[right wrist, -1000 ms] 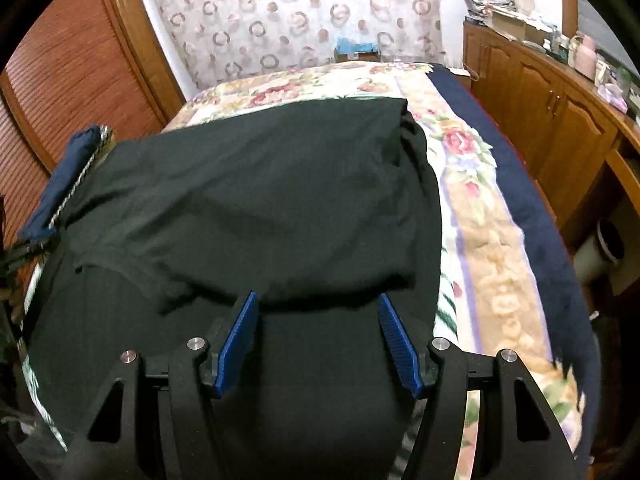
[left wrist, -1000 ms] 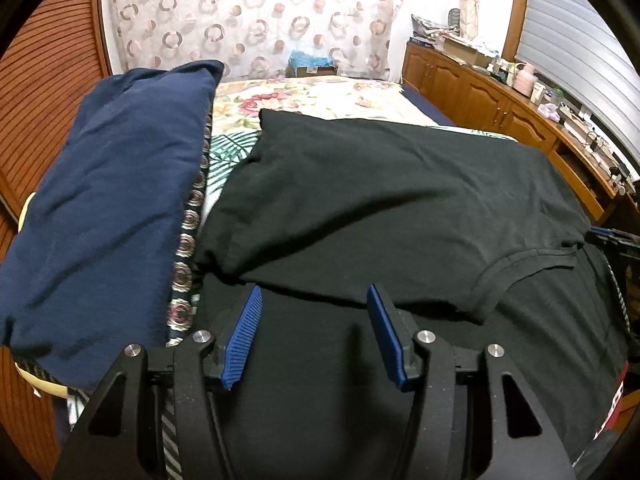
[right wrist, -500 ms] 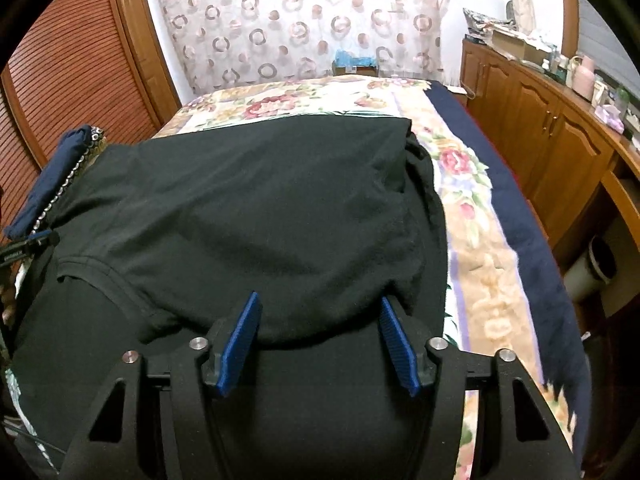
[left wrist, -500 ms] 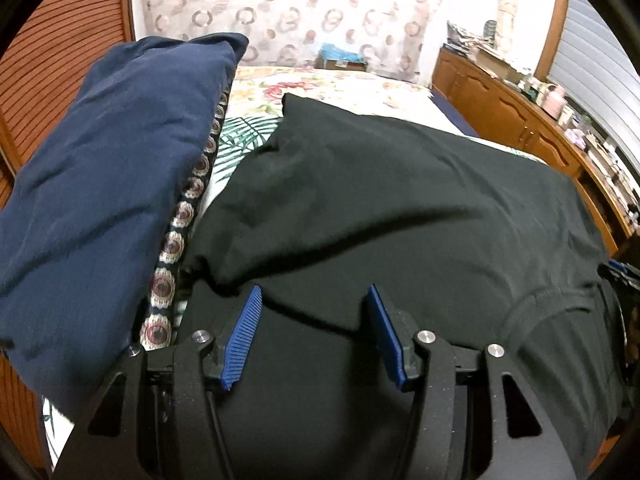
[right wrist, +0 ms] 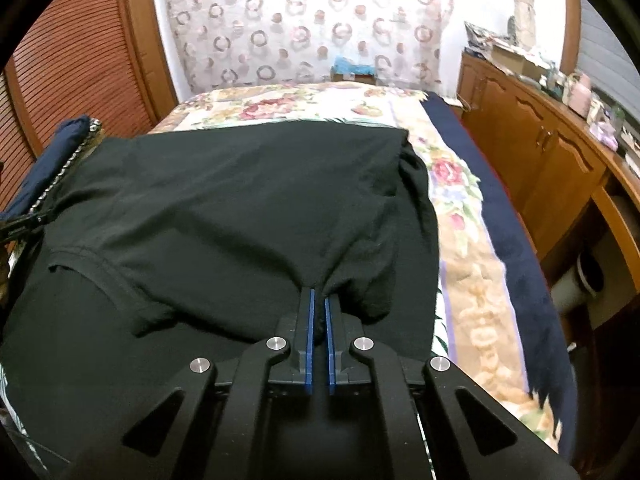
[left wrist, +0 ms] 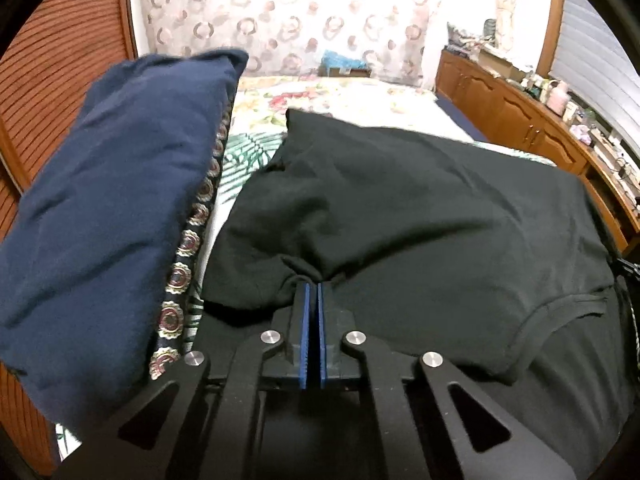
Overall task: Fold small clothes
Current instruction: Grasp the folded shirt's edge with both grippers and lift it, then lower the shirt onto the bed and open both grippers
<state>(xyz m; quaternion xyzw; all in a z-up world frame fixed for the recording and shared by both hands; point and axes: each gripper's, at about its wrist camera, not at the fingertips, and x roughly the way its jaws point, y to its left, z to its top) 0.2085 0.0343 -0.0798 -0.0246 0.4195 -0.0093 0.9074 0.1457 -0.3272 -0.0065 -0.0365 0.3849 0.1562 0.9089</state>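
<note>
In the left wrist view, the left gripper point(left wrist: 311, 286) sits low in the middle, and its two blue pads are squeezed together on a bunched edge of the black shirt point(left wrist: 400, 208). The shirt spreads up and out toward 1 o'clock over the flowery bedspread point(left wrist: 344, 96). A fold of it lies on top of the part below, and the neck hole shows at 4 o'clock. At 9 o'clock a big dark blue pillow point(left wrist: 120, 200) lies just beside the shirt, with a strip of round-patterned cloth point(left wrist: 188, 256) along its edge. A wooden cabinet point(left wrist: 520, 120) runs down the side at 2 o'clock. In the right wrist view, the right gripper point(right wrist: 319, 292) is pinched shut too — a lump of the black shirt point(right wrist: 240, 208) is caught between its blue pads. The shirt fills the middle and goes off toward 9 o'clock. The bedspread point(right wrist: 460, 240) shows at 3 o'clock — flowers with a dark blue border.
</note>
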